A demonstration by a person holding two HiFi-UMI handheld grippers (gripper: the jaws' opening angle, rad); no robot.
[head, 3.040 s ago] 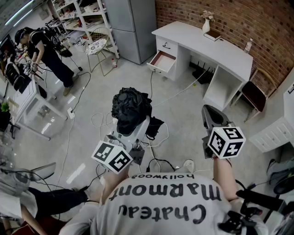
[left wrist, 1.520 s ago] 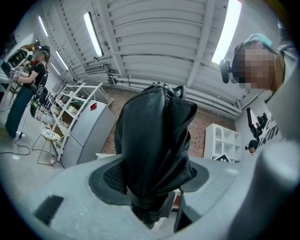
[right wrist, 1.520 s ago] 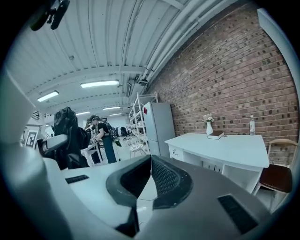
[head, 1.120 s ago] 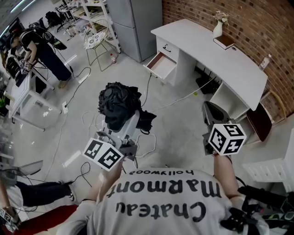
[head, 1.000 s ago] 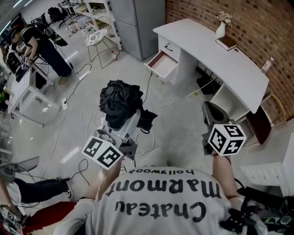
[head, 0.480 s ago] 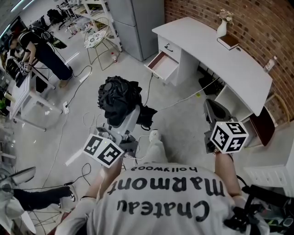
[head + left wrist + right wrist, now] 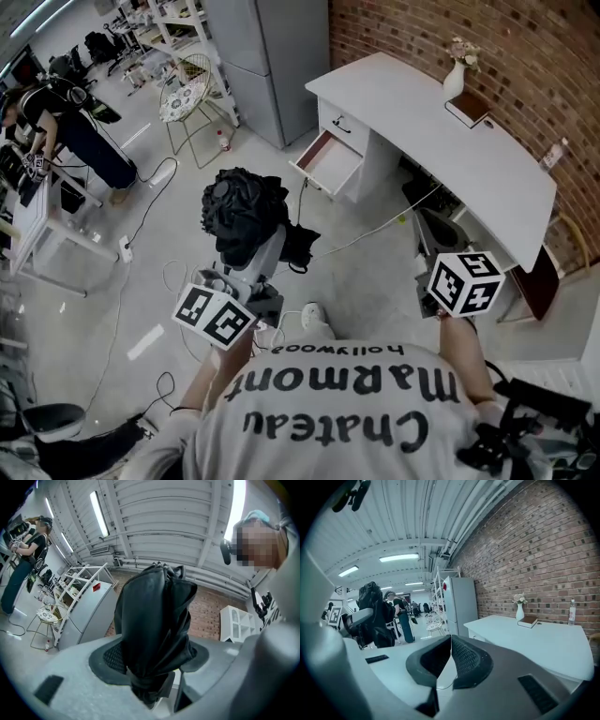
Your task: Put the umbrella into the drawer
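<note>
Umbrella [image 7: 246, 208] (black, folded) sits clamped between left gripper [image 7: 154, 663] fingers; right gripper [image 7: 450, 654] fingers pressed together, empty.

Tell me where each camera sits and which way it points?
Head view: on the person's head, facing steeply down at floor and white desk; shows shirt, left gripper, right gripper.
Left gripper view: on the left gripper, tilted up at the ceiling past jaws clamping the black umbrella; person's head at right.
Right gripper view: on the right gripper, facing the desk past closed jaws; no limbs visible.
Shared: all three show the umbrella.
</note>
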